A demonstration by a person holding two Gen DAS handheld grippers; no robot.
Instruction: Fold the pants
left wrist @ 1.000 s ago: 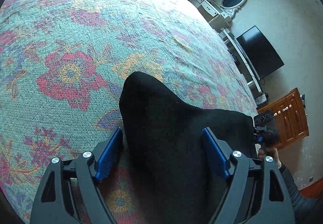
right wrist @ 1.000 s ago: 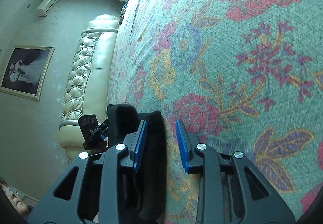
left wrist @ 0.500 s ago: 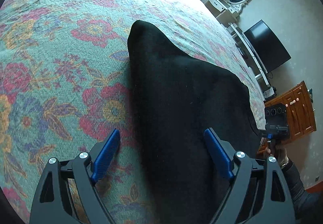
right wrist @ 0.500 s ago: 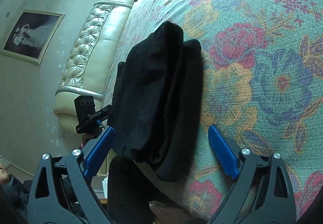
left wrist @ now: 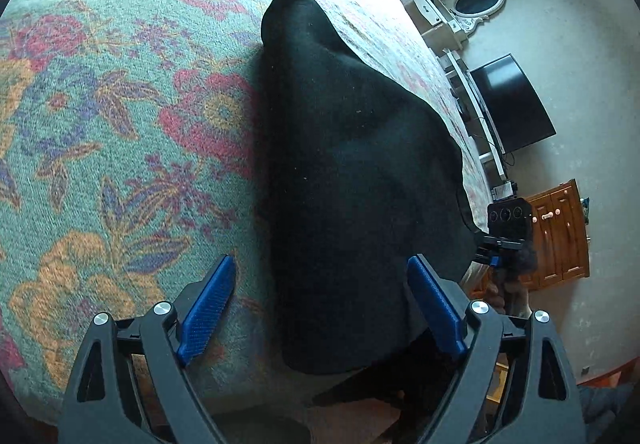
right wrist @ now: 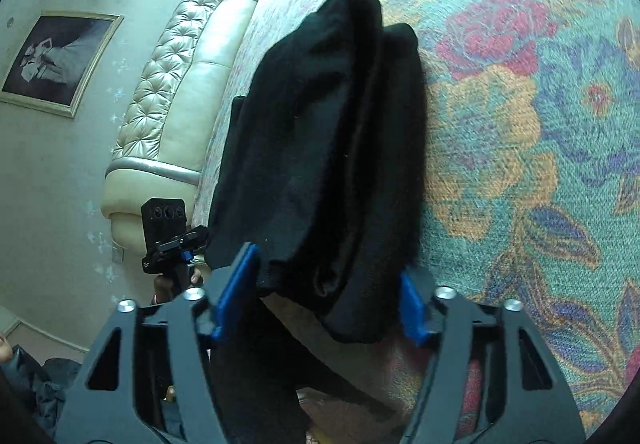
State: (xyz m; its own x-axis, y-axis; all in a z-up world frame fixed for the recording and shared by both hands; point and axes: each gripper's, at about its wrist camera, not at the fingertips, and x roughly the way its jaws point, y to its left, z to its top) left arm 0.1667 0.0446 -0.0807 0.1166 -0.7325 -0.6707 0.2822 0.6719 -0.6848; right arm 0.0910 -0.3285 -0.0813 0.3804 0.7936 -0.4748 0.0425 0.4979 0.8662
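The folded black pants (left wrist: pixel 352 171) run lengthwise away from the bed's near edge, between my open left hand-held gripper (left wrist: pixel 320 308) and closing, still-clear right hand-held gripper (right wrist: pixel 328 300)

Home bedroom: floral bed (left wrist: pixel 120 123), tufted headboard (right wrist: pixel 168 83), television (left wrist: pixel 512 103).

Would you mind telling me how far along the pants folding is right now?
Mostly done: the black pants lie as a stacked, folded bundle on the flowered bedspread. In hand: nothing is gripped; the left gripper is open, and the right gripper is closing around the bundle's near end. Left: perhaps a final tidy.
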